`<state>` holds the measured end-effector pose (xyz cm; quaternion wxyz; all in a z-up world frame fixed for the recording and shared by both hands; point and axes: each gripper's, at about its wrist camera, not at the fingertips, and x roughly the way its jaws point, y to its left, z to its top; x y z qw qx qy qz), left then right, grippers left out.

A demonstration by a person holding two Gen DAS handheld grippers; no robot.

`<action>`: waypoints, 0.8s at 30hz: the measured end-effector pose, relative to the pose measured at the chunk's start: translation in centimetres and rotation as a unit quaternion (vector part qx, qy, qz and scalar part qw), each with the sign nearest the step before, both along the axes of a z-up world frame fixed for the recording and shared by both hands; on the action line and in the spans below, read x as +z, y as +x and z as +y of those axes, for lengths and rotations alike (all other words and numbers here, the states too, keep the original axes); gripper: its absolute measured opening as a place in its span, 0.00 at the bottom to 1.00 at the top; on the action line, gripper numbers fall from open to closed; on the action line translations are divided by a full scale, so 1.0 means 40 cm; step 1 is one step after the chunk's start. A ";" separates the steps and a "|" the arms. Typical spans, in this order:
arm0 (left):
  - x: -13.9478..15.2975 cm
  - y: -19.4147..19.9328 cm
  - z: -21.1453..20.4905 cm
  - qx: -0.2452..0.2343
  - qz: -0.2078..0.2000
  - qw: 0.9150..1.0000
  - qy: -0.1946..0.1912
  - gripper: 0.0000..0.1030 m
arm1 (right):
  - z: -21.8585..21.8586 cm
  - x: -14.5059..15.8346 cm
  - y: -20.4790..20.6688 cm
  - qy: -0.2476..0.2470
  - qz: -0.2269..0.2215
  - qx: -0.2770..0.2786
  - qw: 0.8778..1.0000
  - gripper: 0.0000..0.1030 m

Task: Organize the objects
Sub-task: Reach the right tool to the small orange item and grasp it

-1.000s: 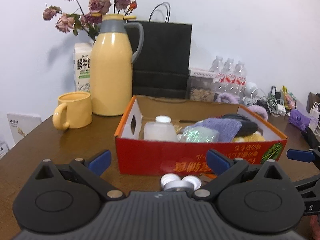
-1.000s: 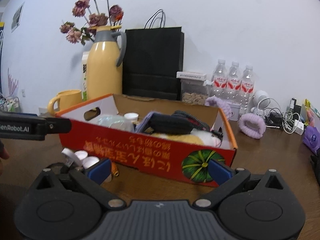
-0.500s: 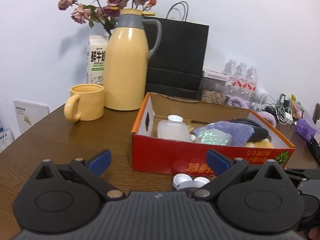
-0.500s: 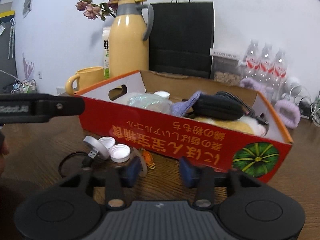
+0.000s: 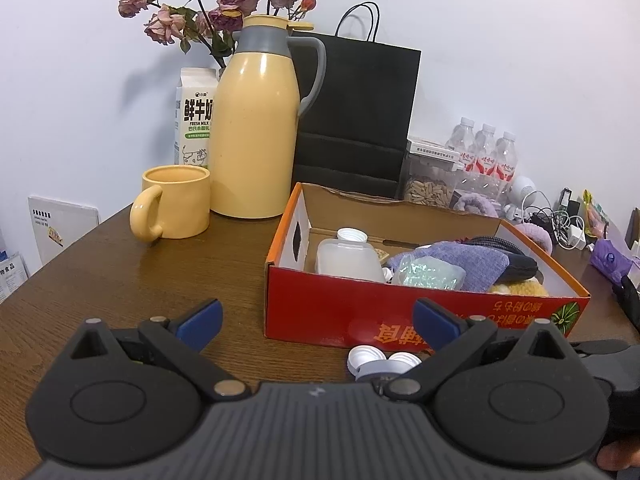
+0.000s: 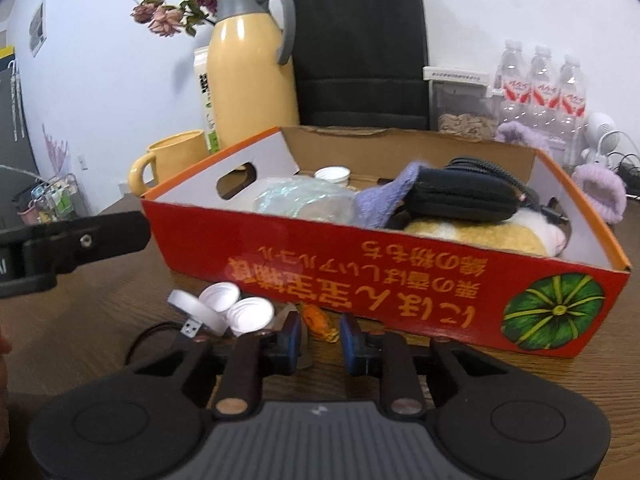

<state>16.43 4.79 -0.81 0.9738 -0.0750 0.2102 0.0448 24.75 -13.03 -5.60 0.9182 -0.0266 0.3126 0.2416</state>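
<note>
A red cardboard box point(image 6: 400, 280) point(image 5: 320, 312) holds a clear bottle, a purple cloth, a black pouch and a yellow plush. In front of it lie white caps point(image 6: 236, 308) point(image 5: 368, 360), a USB cable end point(image 6: 192, 326) and a small orange wrapped piece point(image 6: 318, 318). My right gripper point(image 6: 320, 334) is low over the table; its jaws are closing, narrow, with the orange piece just ahead of the gap and untouched. My left gripper point(image 5: 316, 320) stands wide open and empty, facing the box's left half. One of its fingers point(image 6: 80, 240) shows at the left of the right wrist view.
A yellow thermos point(image 5: 256, 120), yellow mug point(image 5: 176, 204), milk carton point(image 5: 194, 116) and black paper bag point(image 5: 356, 120) stand behind the box. Water bottles point(image 6: 544, 92), a seed jar point(image 6: 460, 108), purple scrunchies point(image 6: 600, 192) and tangled chargers crowd the right.
My right gripper's jaws went from wide apart to a narrow gap, and it came down and closer to the caps and orange piece. My left gripper stayed open and nearly still.
</note>
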 end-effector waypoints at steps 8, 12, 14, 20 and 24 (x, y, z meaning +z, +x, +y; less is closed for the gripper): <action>-0.002 0.000 -0.003 0.001 0.002 1.000 0.001 1.00 | 0.001 -0.002 -0.008 0.001 -0.004 0.003 1.000 0.12; -0.003 0.001 -0.005 0.001 0.003 1.000 0.002 1.00 | -0.017 0.010 -0.029 0.016 -0.021 0.000 1.000 0.11; -0.005 0.002 -0.004 0.000 0.004 1.000 0.002 1.00 | -0.030 0.019 -0.040 0.023 -0.030 -0.005 0.999 0.10; -0.006 0.001 -0.010 -0.007 0.003 1.000 0.006 1.00 | -0.083 0.038 -0.080 0.048 -0.049 -0.021 0.997 0.10; -0.011 -0.003 -0.028 -0.025 0.002 1.000 0.016 1.00 | -0.111 0.035 -0.094 0.049 -0.045 -0.028 0.997 0.10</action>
